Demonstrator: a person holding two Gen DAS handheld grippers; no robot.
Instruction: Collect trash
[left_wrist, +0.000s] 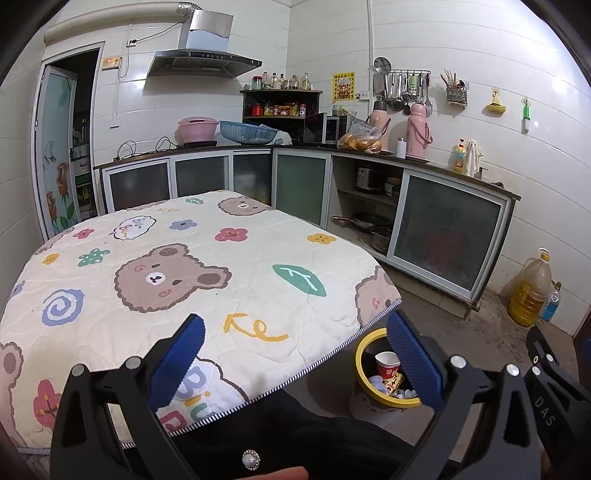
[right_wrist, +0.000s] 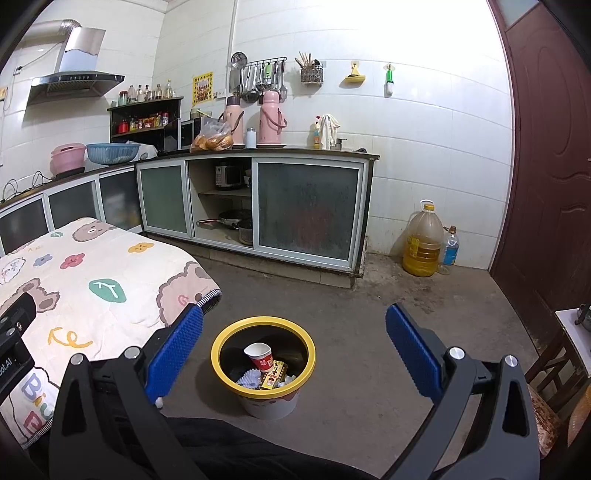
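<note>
Trash, namely a red-and-white paper cup (right_wrist: 259, 356), a yellow printed carton (right_wrist: 273, 374) and pale crumpled wrappers (right_wrist: 246, 379), lay gathered inside the yellow-rimmed white bin (right_wrist: 263, 404) on the concrete floor just beside the bear-print quilted tablecloth (left_wrist: 192, 258). Left gripper (left_wrist: 295, 354) over the cloth's near edge and right gripper (right_wrist: 294, 349) above the bin both spread wide, gripping nothing. Probably so because no loose litter showed on the cloth, judging the collecting nearly or wholly done.

One yellow-rimmed trash bin (right_wrist: 263, 369) holding one red-and-white paper cup (right_wrist: 259, 355) and one yellow carton (right_wrist: 274, 373); crumpled wrappers too jumbled to count; two pink thermoses (right_wrist: 271, 118), one oil jug (right_wrist: 423, 240), one blue-label bottle (right_wrist: 450, 250), two grippers
</note>
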